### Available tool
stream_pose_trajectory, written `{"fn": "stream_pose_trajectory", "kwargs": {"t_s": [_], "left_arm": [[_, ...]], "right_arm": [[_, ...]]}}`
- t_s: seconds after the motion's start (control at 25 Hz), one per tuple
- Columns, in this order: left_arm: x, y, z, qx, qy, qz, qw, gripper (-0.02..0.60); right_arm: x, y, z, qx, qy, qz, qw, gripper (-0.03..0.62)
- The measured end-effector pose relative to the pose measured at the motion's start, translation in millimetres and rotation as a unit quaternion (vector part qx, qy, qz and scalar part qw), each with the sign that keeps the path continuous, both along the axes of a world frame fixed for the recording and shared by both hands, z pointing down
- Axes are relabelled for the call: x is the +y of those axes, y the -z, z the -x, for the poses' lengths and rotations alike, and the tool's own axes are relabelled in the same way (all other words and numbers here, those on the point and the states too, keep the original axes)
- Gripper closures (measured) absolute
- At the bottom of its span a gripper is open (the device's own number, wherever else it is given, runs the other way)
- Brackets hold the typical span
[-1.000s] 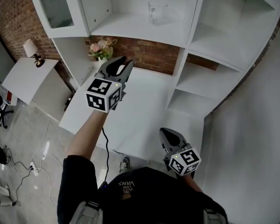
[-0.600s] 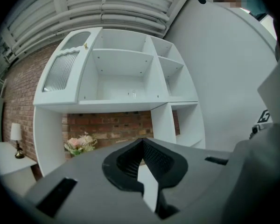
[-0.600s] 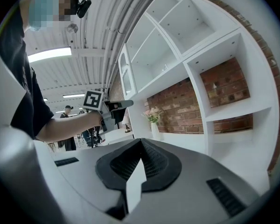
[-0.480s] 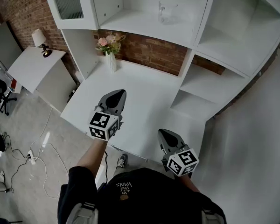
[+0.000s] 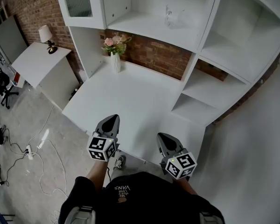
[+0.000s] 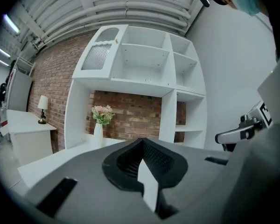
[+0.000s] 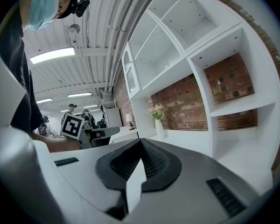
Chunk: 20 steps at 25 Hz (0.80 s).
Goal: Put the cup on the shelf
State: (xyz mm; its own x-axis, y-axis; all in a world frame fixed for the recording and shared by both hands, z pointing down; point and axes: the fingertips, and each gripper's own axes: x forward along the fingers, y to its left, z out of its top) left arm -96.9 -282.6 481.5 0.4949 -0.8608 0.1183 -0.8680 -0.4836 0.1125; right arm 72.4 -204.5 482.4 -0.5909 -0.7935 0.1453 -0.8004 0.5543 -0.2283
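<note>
Grey and dark rubber fill the nearest part of the scene. The left gripper (image 5: 112,119) and the right gripper (image 5: 163,137) hang low at the near edge of the white bench (image 5: 130,97), close to the person's body. In each gripper's own view the fingers (image 6: 161,161) are pressed fully together with nothing between them, so both are empty.

Farther back on the bench, against the brick wall, a white vase (image 5: 115,62) holds pink flowers (image 5: 115,42).

Above that, well apart from both grippers, the glass cup (image 5: 173,16) stands upright on the shelf (image 5: 140,24) of the white cabinet. It sits in the wide middle compartment, toward that compartment's right side. From how things lie, the placing looks done.

The cup is clear and looks thin-walled, so I would expect it to be light, rigid, smooth enough to slip and easy to crack. If it were taken up again, a gentle squeeze across the body below the rim would likely suit best. It is too small to tell whether it has a handle.
</note>
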Motion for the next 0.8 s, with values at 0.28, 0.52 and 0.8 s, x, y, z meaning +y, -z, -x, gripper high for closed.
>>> {"fn": "stream_pose_trajectory", "kwargs": {"t_s": [0.28, 0.52, 0.8], "left_arm": [[38, -29, 4, 0.005, 0.012, 0.03, 0.9995, 0.575], [68, -40, 0, 0.003, 0.007, 0.046, 0.9989, 0.575], [83, -37, -7, 0.006, -0.001, 0.047, 0.9989, 0.575]], "right_arm": [[6, -10, 2, 0.002, 0.007, 0.009, 1.0, 0.6], [10, -13, 2, 0.004, 0.011, 0.011, 1.0, 0.6], [12, -16, 6, 0.015, 0.015, 0.006, 1.0, 0.599]]}}
